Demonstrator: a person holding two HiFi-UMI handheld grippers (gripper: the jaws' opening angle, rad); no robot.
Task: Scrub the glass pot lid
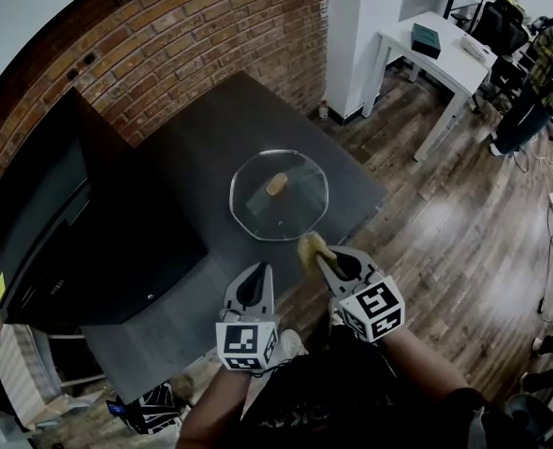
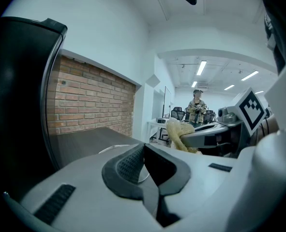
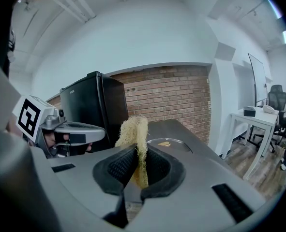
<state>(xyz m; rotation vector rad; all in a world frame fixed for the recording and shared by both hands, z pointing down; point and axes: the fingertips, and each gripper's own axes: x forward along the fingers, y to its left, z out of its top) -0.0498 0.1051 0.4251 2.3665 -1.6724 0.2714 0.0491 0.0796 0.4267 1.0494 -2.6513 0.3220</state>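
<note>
The glass lid [image 1: 279, 195] lay flat on the dark worktop [image 1: 187, 148], just beyond both grippers. The right gripper [image 1: 321, 253] clenched a soft, fibrous scrubber [image 3: 133, 129], and the left gripper [image 1: 257, 271] was closed on nothing. The lid looked breakable and probably slippery, best steadied by its knob [image 1: 276, 184].

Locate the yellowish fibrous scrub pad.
In the head view, the yellowish fibrous scrub pad is pinched in the right gripper, by the near edge of the round glass pot lid on the dark table.
</note>
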